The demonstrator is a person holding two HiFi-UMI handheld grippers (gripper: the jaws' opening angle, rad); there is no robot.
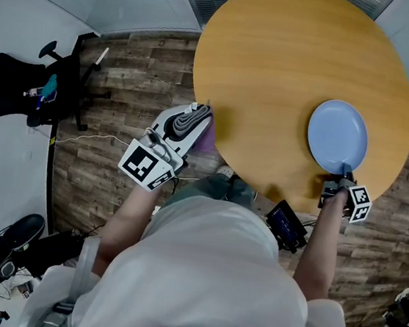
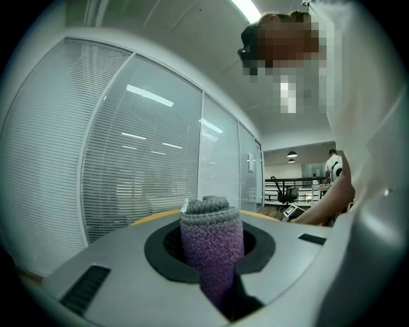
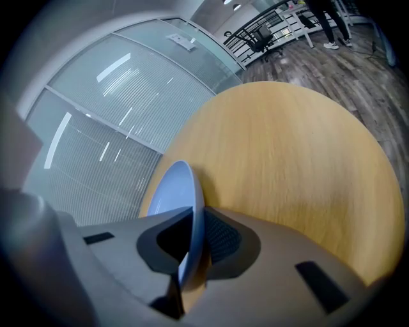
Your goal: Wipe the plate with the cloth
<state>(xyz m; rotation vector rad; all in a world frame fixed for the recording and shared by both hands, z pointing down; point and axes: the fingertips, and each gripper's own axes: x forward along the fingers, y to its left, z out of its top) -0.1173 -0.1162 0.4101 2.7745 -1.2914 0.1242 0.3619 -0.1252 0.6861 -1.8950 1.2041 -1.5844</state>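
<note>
Pinched the near rim of the blue plate [image 1: 337,136] in the right gripper [image 1: 344,178], with both pads pressed on it, probably to steady it for wiping. Located toward the right, near side of the round wooden worktop [image 1: 275,71]. Could not tell whether lying flat or tipped up at the gripped edge.

Clamped the left gripper [image 1: 197,121] on a rolled purple and grey cloth [image 2: 211,243], with the end poking out past the pads, likely to present a soft wad to the plate. Held that cloth just off the left edge of the worktop, well apart from the plate, with no wiping begun.

Saw only bare wood between the two, with nothing to block the reach across. Noted a small black device [image 1: 286,224] at the near edge beside the right arm, an office chair [image 1: 21,88] far left on the plank floor [image 1: 126,75], and blinds behind glass [image 2: 128,166].
</note>
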